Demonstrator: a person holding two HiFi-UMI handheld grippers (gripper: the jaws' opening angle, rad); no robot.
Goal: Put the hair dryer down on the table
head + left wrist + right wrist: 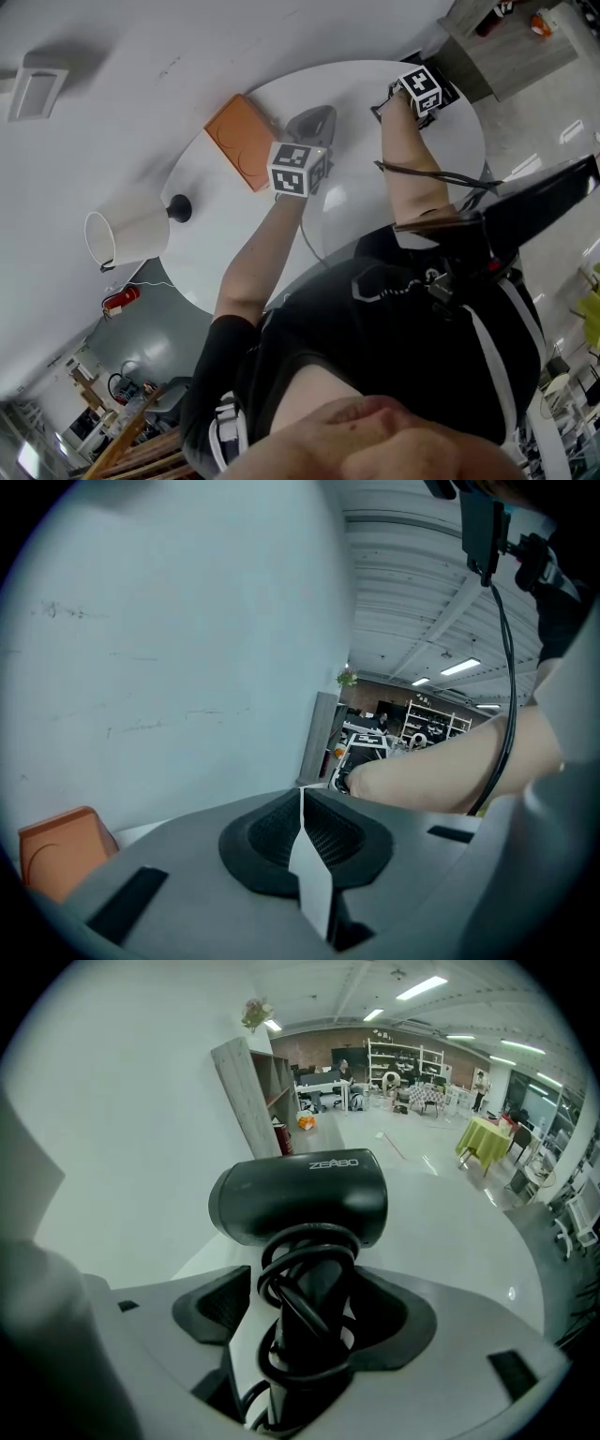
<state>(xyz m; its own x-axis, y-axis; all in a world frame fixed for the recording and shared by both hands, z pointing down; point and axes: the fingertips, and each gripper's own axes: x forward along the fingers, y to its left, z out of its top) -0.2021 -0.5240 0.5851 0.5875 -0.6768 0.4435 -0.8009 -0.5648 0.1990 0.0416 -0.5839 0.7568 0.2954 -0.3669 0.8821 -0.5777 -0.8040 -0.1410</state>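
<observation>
Round white worktop (361, 94), glossy, set close against a plain white wall (169, 649). Lamp (127, 236) at the worktop's edge: white shade, black base. Tall grey shelf unit (251, 1091) at the wall's end, with a small plant (255, 1012) on top. Beyond is an open hall with a pale shiny floor (441, 1194) and lit strip lights (420, 987) overhead. White racks (398, 1054) along the far dark wall. Table with yellow-green cloth (483, 1136) at right. Red fire extinguisher (120, 299) against a grey wall.
</observation>
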